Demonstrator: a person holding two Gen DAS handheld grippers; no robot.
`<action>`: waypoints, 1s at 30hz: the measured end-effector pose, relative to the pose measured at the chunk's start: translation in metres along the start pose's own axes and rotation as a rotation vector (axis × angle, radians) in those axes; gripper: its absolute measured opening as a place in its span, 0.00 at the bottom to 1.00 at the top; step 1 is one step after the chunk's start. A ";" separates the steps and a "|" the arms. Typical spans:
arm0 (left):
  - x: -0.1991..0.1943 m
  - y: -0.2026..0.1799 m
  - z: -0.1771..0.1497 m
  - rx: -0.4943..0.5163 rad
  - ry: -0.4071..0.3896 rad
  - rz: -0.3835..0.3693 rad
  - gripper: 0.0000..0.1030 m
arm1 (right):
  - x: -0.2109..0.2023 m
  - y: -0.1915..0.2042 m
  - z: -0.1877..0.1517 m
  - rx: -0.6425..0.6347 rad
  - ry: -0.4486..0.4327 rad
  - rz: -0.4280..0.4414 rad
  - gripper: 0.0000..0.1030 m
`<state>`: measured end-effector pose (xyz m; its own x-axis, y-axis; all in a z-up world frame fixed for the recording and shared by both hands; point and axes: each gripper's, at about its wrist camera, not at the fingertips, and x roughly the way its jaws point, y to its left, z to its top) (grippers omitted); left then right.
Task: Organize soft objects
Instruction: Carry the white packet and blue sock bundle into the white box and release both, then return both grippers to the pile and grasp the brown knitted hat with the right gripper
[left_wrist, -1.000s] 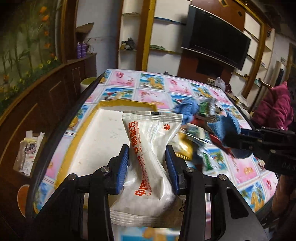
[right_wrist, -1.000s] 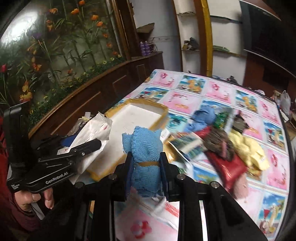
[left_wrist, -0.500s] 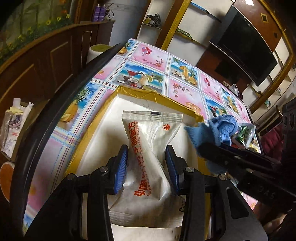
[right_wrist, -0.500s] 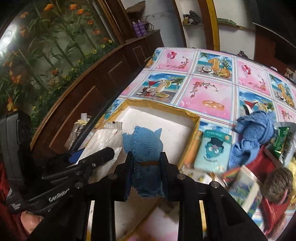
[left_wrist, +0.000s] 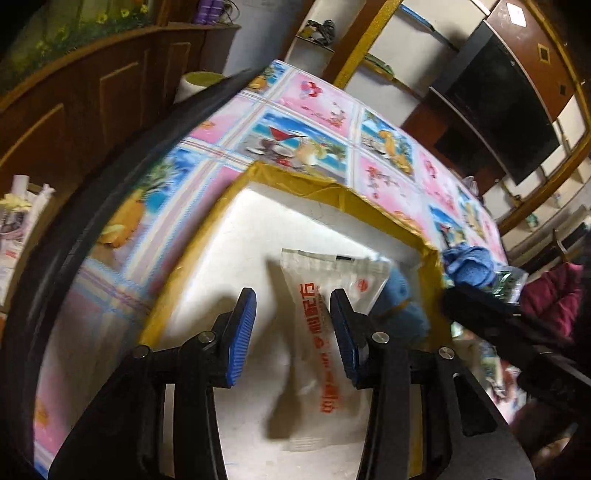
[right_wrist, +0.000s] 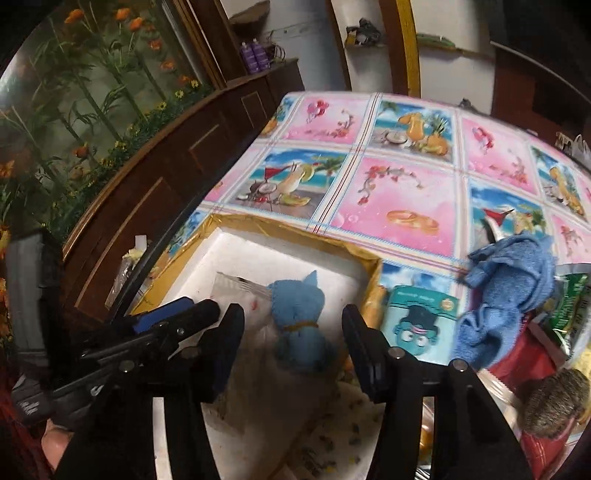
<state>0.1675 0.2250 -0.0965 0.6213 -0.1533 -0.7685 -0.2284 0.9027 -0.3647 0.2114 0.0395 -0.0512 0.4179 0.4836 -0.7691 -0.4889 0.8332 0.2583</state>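
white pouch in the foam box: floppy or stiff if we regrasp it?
Likely floppy: the white pouch looks creased and waisted mid-body between the open left tongs. Its glossy film may slip. Probably light, since it lies slack in the foam box.

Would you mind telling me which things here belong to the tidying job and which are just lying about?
Job in hand:
white packet
small blue towel toy
yellow-rimmed box
blue cloth
left gripper, right gripper, both open

Lying about:
purple bottles
television
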 end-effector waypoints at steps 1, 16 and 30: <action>-0.004 0.002 -0.002 -0.010 -0.006 0.001 0.40 | -0.008 -0.002 -0.003 0.000 -0.016 0.005 0.53; -0.094 -0.032 -0.039 0.101 -0.181 0.043 0.40 | -0.160 -0.111 -0.081 0.128 -0.256 -0.115 0.67; -0.024 -0.191 -0.088 0.396 0.100 -0.126 0.60 | -0.164 -0.195 -0.125 0.172 -0.179 -0.176 0.72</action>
<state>0.1304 0.0213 -0.0545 0.5460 -0.2924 -0.7851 0.1621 0.9563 -0.2433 0.1426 -0.2353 -0.0484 0.6208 0.3545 -0.6993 -0.2666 0.9342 0.2369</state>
